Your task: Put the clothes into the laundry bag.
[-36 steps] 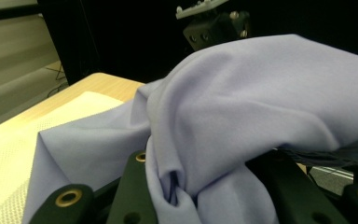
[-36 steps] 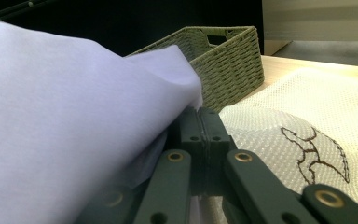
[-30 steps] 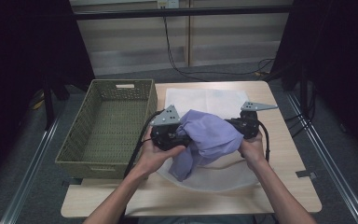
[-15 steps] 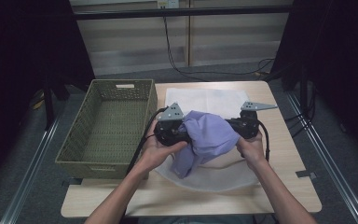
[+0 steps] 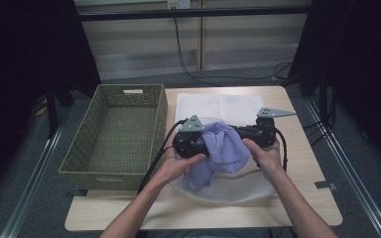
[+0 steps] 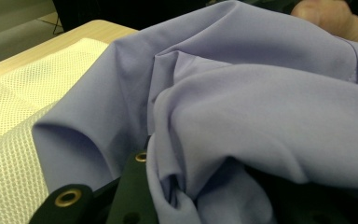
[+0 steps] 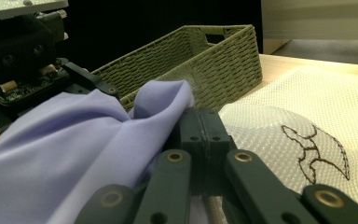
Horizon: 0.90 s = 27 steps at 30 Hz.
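Observation:
A purple cloth [image 5: 222,148] hangs bunched between my two grippers, just above a white mesh bag [image 5: 217,106] lying on the table. My left gripper [image 5: 202,142] holds the cloth's left side. In the left gripper view the cloth [image 6: 261,116] drapes over both jaws and runs down between them, hiding the tips. My right gripper [image 5: 239,136] holds the right side. In the right gripper view its jaws [image 7: 205,122] are pressed together with a fold of the cloth [image 7: 74,154] caught at them. A loose end of cloth trails down onto the mesh.
A green woven basket [image 5: 119,134] stands at the left of the wooden table [image 5: 307,188], close beside my left hand. The mesh bag [image 7: 307,107] carries a dark stitched mark and spreads toward the far edge. Cables run across the floor behind the table.
My left hand has moved right and down, closer to the right gripper, so the cloth bunches more between them. The right hand has stayed put.

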Motion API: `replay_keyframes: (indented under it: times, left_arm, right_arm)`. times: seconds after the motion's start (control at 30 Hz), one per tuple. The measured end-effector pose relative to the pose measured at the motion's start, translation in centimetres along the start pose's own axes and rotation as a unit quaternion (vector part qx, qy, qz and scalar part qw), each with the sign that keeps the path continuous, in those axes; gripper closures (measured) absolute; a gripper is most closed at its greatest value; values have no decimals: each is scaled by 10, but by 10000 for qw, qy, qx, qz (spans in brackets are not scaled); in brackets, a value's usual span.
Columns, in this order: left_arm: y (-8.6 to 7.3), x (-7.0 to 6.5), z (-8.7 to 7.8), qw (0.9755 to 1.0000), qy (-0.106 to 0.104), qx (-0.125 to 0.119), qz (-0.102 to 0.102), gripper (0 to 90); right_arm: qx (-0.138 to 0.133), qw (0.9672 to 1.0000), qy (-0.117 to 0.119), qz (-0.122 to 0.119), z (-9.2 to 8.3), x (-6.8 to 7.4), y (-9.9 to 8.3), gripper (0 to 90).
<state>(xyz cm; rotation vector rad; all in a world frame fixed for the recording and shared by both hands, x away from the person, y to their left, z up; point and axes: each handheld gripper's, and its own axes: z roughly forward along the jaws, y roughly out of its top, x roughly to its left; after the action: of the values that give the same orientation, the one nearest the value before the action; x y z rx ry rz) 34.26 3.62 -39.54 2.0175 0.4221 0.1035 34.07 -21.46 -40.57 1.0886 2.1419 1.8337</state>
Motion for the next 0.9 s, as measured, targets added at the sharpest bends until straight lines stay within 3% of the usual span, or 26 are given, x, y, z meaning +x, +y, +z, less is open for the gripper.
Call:
replay_keyframes:
  times: [0.5,0.9]
  left_arm:
    - [-18,-3,20,9987,-83,490,100,708]
    - [-22,-10,33,9974,-267,652,161,708]
  right_arm:
    - [-7,10000,25,-12,1,0,-1,900]
    - [-50,10000,8,-3,0,0,0,900]
